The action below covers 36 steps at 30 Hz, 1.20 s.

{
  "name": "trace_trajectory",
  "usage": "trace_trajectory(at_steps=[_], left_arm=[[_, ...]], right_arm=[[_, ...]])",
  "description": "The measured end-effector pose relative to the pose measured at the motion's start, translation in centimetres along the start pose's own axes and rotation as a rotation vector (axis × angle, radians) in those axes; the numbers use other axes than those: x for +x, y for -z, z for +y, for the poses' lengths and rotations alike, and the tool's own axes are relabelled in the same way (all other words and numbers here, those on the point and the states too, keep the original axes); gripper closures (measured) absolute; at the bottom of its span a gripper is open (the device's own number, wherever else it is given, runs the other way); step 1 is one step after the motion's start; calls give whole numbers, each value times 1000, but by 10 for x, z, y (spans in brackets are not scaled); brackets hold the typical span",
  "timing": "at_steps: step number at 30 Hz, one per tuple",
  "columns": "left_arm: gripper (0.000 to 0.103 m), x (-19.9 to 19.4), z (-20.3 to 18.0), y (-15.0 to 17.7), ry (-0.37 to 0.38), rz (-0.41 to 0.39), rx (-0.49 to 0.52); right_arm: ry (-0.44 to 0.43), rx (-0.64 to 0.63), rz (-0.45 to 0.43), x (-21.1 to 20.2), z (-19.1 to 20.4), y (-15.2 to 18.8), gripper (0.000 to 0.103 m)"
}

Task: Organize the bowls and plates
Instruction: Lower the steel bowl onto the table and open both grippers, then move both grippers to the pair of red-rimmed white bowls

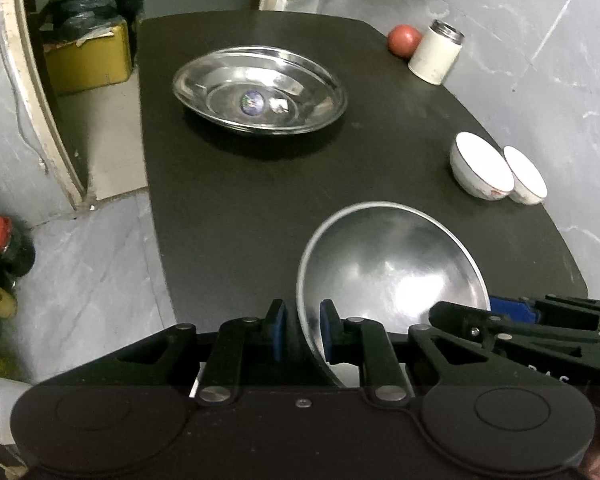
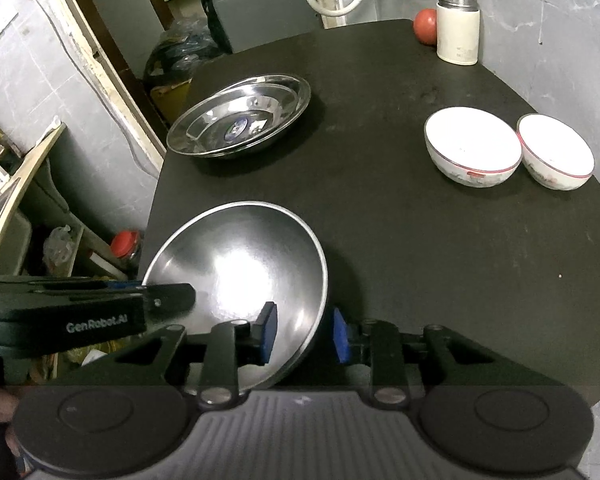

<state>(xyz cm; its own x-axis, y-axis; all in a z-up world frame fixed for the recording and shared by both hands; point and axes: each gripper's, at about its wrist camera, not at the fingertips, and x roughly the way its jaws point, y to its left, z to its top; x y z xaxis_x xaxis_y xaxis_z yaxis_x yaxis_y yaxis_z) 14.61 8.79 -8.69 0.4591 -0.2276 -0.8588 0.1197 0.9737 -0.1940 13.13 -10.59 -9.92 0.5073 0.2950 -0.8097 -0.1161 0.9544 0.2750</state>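
At the near edge of the dark table [image 2: 420,240] we hold a plain steel bowl [image 2: 240,276] between both grippers. The left gripper [image 1: 302,330] straddles the bowl's left rim, its blue pads [image 1: 278,336] on either side of the metal; we cannot tell whether they press it. The right gripper [image 2: 302,332] brackets the opposite rim in the same way, one pad inside, one outside, with a visible gap on the outer side. Farther back on the left sits a wide, shallow steel plate [image 1: 260,90], apparently stacked on another, with a small sticker at its centre. On the right stand two white ceramic bowls [image 2: 472,146] with a red line below the rim, just beside each other. At the far right corner a cream canister with a metal neck [image 2: 458,28] stands upright, with a red round fruit [image 2: 425,26] just behind it. Nothing lies between the held bowl and the plate. The tabletop is matte black with rounded corners; the walls are grey and marbled. A doorway opens at left, and a red-lidded jar [image 2: 126,245] stands below the table edge.
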Motion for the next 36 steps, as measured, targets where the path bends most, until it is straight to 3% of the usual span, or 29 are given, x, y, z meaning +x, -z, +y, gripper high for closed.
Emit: trace_trajectory(at_steps=[4,6,11,13,16,20,26,33,36], left_arm=[[66,-7,9,1,-3,-25,-30],[52,-13,14,2,-2,-47,-48],[32,-31,24,8,-16,-108,-77],[24,-39,29,11,-23,-145,-93],[22,-47,34,8,-42,-193,-103],[2,-56,34,4,-63,-275,-99],[1,-59,23,-3,-49,-317,-48],[1,-60,-4,-32,-37,-429,-44],[1,-43,-16,-51,38,-369,-103]], right_arm=[[16,7,-11,-3,-1,0,53],[19,15,-22,-6,-4,1,45],[41,43,-76,-21,-11,7,19],[51,56,-102,-26,-14,10,13],[76,85,-151,-36,-19,12,7],[109,133,-237,-49,-29,13,1],[133,211,-294,-55,-47,17,0],[116,246,-339,-54,-72,12,0],[125,264,-346,-49,-88,7,0]])
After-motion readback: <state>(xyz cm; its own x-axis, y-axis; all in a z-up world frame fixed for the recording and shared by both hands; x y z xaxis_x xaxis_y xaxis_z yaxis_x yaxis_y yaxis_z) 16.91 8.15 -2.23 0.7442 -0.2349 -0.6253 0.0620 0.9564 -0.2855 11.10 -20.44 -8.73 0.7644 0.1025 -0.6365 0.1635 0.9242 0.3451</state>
